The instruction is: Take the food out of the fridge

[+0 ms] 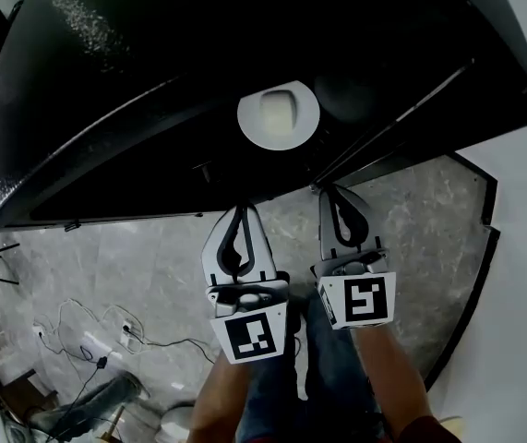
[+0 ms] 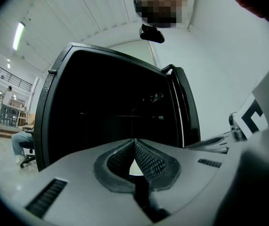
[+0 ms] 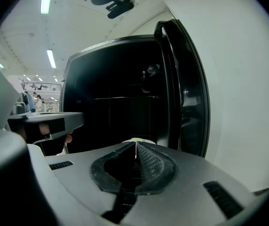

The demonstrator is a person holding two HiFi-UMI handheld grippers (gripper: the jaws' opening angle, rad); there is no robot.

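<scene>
Nearest us, both tongs sit side by side over the grey floor (image 1: 134,257), just short of the fridge (image 1: 152,63). The left gripper (image 1: 242,212) is clenched, pads meeting at the tips with nothing between them. The right gripper (image 1: 335,192) is the same: closed up and empty.

Beyond them the fridge door (image 3: 191,93) stands wide on the right, so the way in is open. Deeper inside the dark cabinet, on a shelf and seemingly near its front edge, sits a white plate (image 1: 277,115) with a pale piece of food (image 1: 276,109) at its centre. It lies almost straight ahead of both tips, a bit of its rim peeking past each pair.

So this looks like the approach, with nothing gripped yet. To do it well, spread the jaws before going in, come in level under the upper shelf, take the plate by its near rim, and draw it out flat so the food does not slide.
</scene>
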